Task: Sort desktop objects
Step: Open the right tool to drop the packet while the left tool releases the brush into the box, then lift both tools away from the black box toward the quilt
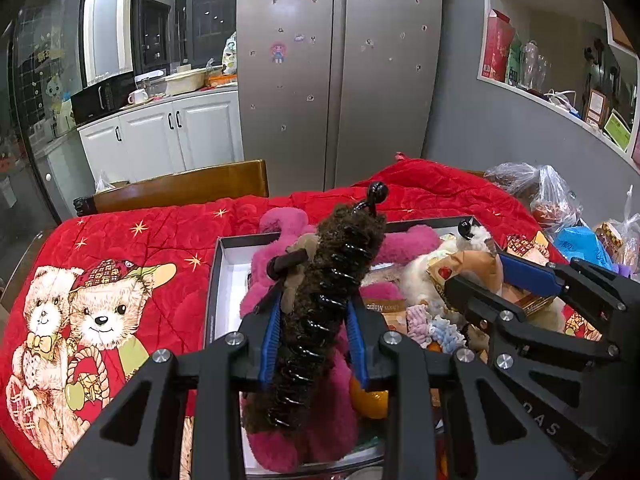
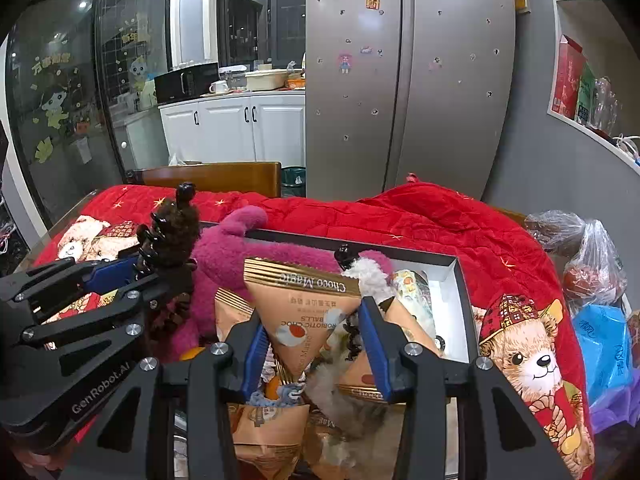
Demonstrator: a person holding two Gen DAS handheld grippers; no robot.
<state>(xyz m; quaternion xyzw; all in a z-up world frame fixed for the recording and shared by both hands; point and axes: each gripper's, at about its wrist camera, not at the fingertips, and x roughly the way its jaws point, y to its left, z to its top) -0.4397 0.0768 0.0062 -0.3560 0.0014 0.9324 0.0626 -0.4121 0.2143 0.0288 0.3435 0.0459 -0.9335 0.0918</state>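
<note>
Gripping brown furry hair claw (image 1: 320, 312) w/ L gripper (image 1: 314, 330), lifted above box (image 1: 216, 280). R gripper (image 2: 314, 344) is pinching Choco Magic pouch (image 2: 308, 312). Claw is looking light, stiff under fuzz; mid-body hold seems best.

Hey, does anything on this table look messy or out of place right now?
Yes. The box is overfilled: pink plush, Choco Magic snack packets and hair clips are piled in it anyhow. The red blanket is rumpled behind it. The left tongs hold a brown furry hair clip.
</note>
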